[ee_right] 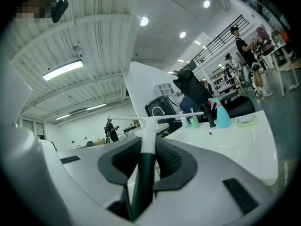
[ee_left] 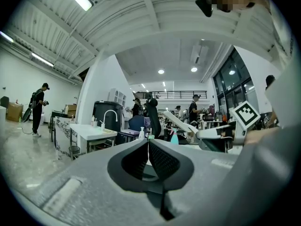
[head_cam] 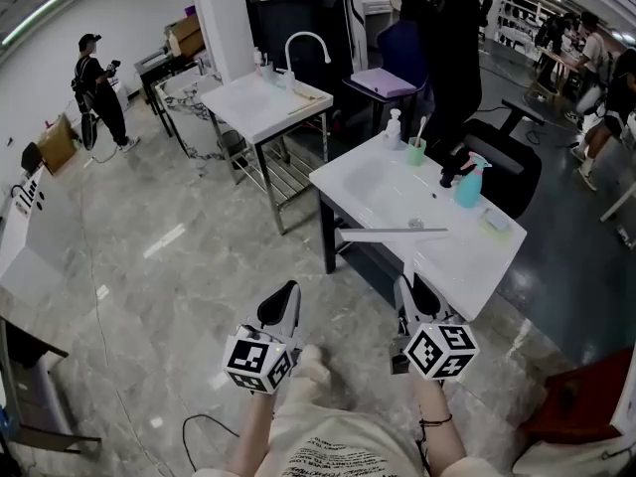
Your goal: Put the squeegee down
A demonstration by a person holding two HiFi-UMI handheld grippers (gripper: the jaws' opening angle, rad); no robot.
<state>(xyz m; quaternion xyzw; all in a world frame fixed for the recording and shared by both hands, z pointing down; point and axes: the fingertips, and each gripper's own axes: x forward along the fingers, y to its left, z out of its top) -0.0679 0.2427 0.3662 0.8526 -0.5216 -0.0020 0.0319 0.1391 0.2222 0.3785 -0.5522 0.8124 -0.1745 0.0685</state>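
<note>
The squeegee (head_cam: 393,233) has a long pale blade on a white and black handle. My right gripper (head_cam: 407,294) is shut on that handle, and the blade hovers crosswise over the near left edge of the white sink table (head_cam: 477,266). In the right gripper view the handle (ee_right: 145,164) stands clamped between the pads, with the blade (ee_right: 155,119) across the top. My left gripper (head_cam: 284,303) is level beside it to the left, over the floor. Its jaws (ee_left: 148,153) are shut with nothing between them. From the left gripper view, the squeegee (ee_left: 181,125) juts out at the right.
On the sink table stand a teal spray bottle (head_cam: 469,182), a black faucet (head_cam: 452,172), a green cup (head_cam: 415,151), a soap dispenser (head_cam: 394,127) and a sponge (head_cam: 495,220). A second sink table (head_cam: 263,107) stands farther back. A black chair (head_cam: 507,162) is behind. A person (head_cam: 99,92) stands far left.
</note>
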